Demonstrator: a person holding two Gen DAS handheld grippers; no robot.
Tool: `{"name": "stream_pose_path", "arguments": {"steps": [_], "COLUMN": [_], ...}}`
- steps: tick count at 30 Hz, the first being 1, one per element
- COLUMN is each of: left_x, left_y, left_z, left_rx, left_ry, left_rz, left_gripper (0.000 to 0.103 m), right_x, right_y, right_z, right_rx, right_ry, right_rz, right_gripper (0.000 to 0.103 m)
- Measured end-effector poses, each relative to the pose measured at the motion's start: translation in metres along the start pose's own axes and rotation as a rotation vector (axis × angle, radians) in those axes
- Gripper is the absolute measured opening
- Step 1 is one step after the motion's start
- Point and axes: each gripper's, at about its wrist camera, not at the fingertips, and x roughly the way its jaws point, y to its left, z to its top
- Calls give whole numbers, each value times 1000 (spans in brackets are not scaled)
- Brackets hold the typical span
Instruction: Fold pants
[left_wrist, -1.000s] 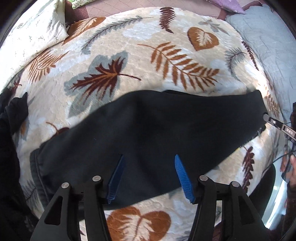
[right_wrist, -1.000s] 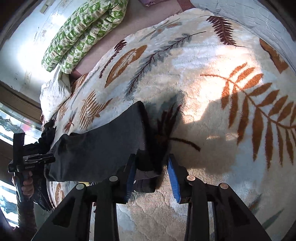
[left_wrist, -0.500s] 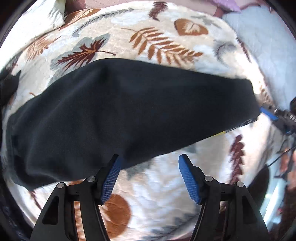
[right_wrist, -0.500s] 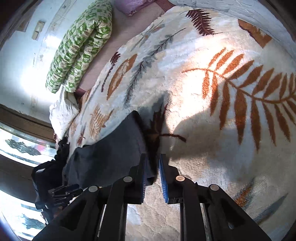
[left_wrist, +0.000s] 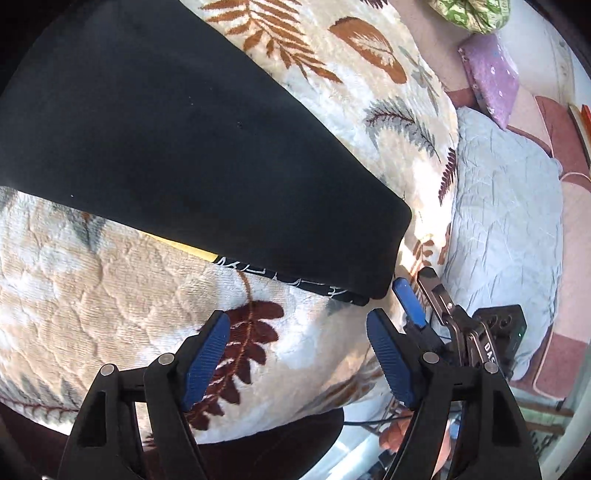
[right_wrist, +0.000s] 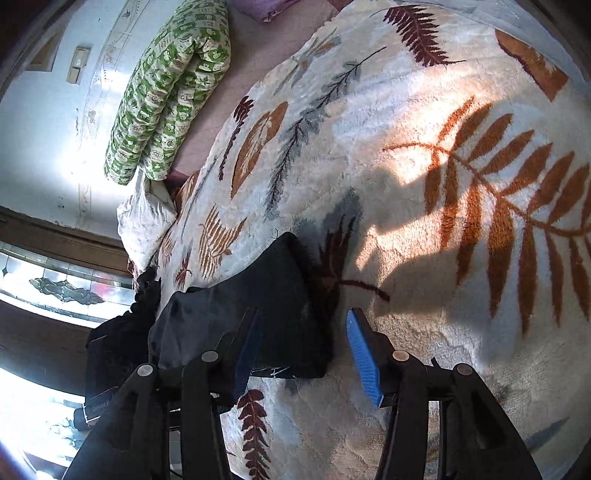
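The black pants (left_wrist: 177, 140) are laid flat on the leaf-print blanket (left_wrist: 92, 295), by its near edge. The left gripper (left_wrist: 297, 354) is released over bare blanket. The right gripper (right_wrist: 303, 343), just opened, straddles the pants' corner ungripped.

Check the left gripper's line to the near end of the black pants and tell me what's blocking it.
Nothing visible blocks it. The left gripper, jaws just opening and empty, hovers over bare leaf-print blanket, short of the pants' folded end. The right gripper sits beside that end, to the side of the path, its jaws just opened around the corner.
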Motion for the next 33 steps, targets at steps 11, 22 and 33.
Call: {"name": "stream_pose_path", "arguments": {"steps": [11, 22, 33], "left_x": [19, 17, 37], "left_y": [-2, 2, -23], "left_z": [-19, -16, -9], "left_rx": [-115, -177, -129], "left_ry": [-71, -95, -148], "left_rz": [47, 39, 128], "left_gripper": [69, 69, 55], "right_x": [26, 88, 94], "right_y": [-11, 6, 11], "right_z": [43, 76, 78], "right_rx": [52, -29, -158], "right_ry": [78, 384, 400], "right_rz": [72, 142, 131], "right_gripper": [54, 54, 22]}}
